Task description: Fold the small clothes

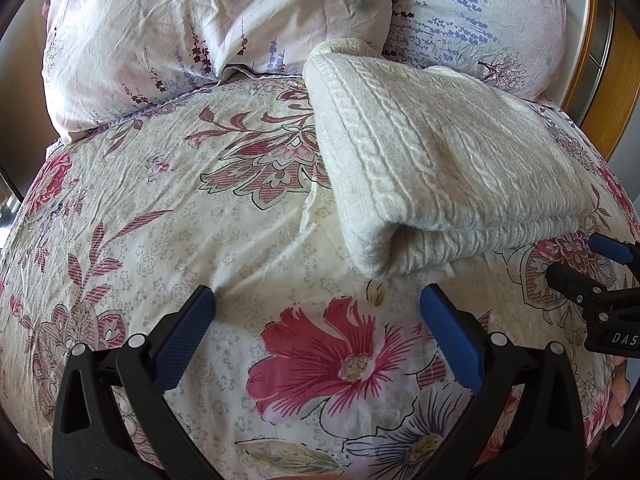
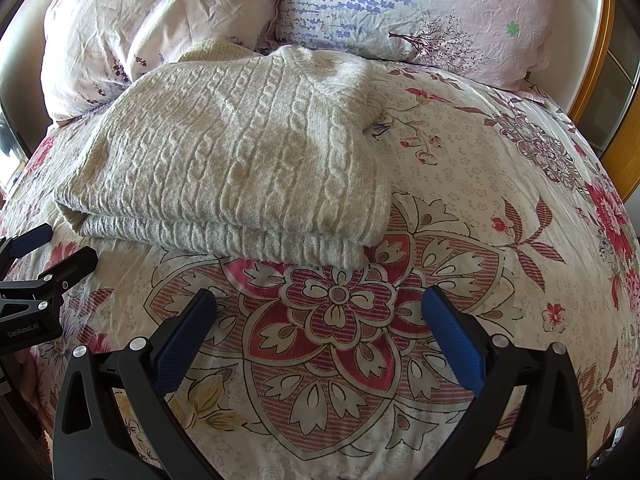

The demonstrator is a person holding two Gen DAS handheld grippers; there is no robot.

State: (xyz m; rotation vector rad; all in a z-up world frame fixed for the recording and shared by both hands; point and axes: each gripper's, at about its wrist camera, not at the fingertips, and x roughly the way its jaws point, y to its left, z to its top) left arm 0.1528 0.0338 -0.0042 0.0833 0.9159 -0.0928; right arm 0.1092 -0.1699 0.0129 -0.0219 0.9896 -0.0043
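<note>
A cream cable-knit sweater (image 1: 440, 160) lies folded in a thick rectangle on the floral bedspread (image 1: 160, 220); it also shows in the right wrist view (image 2: 232, 168). My left gripper (image 1: 318, 300) is open and empty, just in front of the sweater's near left corner, not touching it. My right gripper (image 2: 320, 304) is open and empty, a short way in front of the sweater's near edge. The right gripper shows at the right edge of the left wrist view (image 1: 588, 260); the left gripper shows at the left edge of the right wrist view (image 2: 52, 244).
Two pale floral pillows (image 1: 180, 32) (image 2: 420, 12) lie behind the sweater at the head of the bed. A wooden bed frame (image 1: 600, 60) runs along the right side. The bedspread (image 2: 500, 200) stretches out to the right of the sweater.
</note>
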